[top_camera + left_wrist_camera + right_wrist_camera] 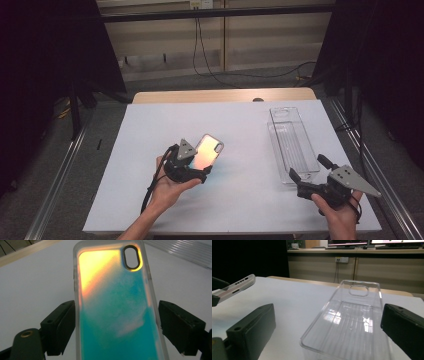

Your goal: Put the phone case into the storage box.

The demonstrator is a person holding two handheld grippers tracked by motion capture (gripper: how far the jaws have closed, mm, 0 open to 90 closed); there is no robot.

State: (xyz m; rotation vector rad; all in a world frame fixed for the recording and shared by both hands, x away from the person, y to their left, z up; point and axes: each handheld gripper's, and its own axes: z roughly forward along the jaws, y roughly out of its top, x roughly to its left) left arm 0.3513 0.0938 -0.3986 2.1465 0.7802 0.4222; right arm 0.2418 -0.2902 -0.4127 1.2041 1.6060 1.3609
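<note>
High view: an iridescent orange-teal phone case (207, 151) is held in the left gripper (202, 172), the wide-open right gripper (307, 172) poised before the clear plastic tray (292, 142), judged next to be steadied

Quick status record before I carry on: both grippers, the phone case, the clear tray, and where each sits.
left gripper: holds the phone case between its fingers, lifted off the table
phone case: iridescent orange to teal back, camera cutout at the far end
right gripper: fingers open, nothing between them, at the near end of the clear tray
clear tray: empty, lying flat on the right side of the table
table: white top
</note>
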